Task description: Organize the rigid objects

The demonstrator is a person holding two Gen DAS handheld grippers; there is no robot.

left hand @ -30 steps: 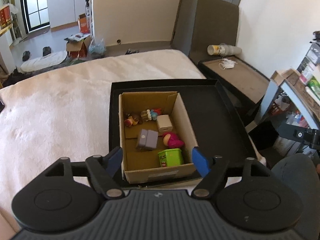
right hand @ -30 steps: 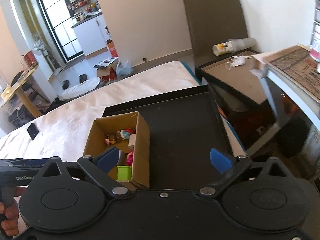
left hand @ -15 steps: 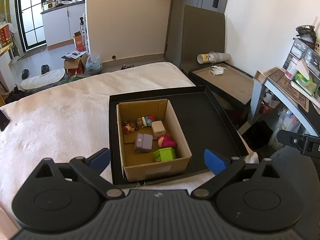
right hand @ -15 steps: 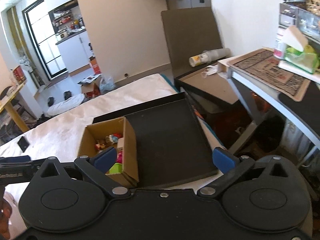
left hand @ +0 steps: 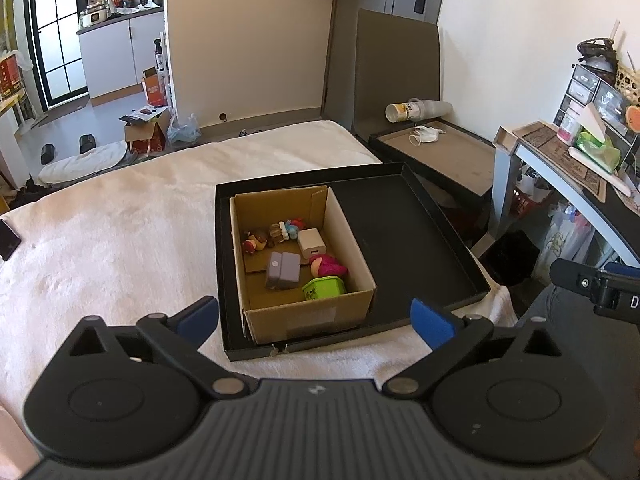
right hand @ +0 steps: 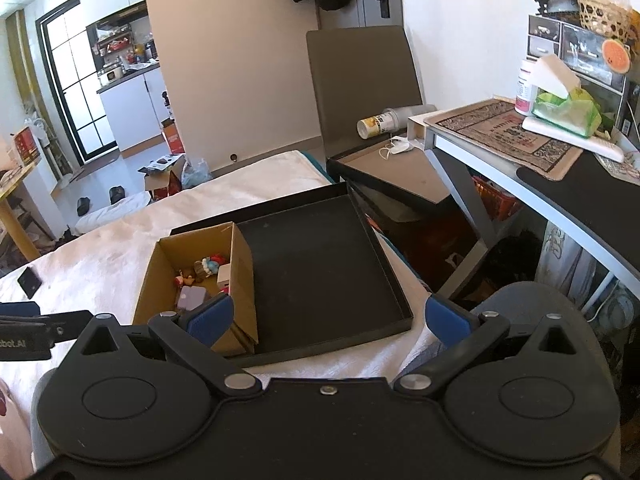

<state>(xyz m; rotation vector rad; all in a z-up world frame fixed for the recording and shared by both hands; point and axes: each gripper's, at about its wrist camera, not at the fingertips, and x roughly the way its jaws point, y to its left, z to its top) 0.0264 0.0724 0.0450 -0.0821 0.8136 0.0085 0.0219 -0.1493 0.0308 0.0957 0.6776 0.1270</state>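
A cardboard box (left hand: 308, 314) (right hand: 240, 264) stands in the left half of a shallow black tray (left hand: 408, 240) (right hand: 320, 264) on a bed with a white blanket. Inside it lie a grey block (left hand: 283, 270), a white cube (left hand: 311, 241), a pink toy (left hand: 328, 267), a green tub (left hand: 324, 287) and small figures (left hand: 276, 233). My left gripper (left hand: 316, 318) hovers wide open in front of the box's near wall, nothing between its blue pads. My right gripper (right hand: 327, 314) is open too, empty, above the tray's near edge.
A second brown-lined tray (left hand: 440, 152) with a mask and a lying cup stack (left hand: 418, 109) sits behind on the right. A desk (right hand: 520, 148) with tissues stands at the right. A dark phone (left hand: 7, 238) lies on the blanket at the left.
Both grippers have drawn back from the box, which now looks smaller and farther. The left gripper's jaws have spread from around the box's front to wide open.
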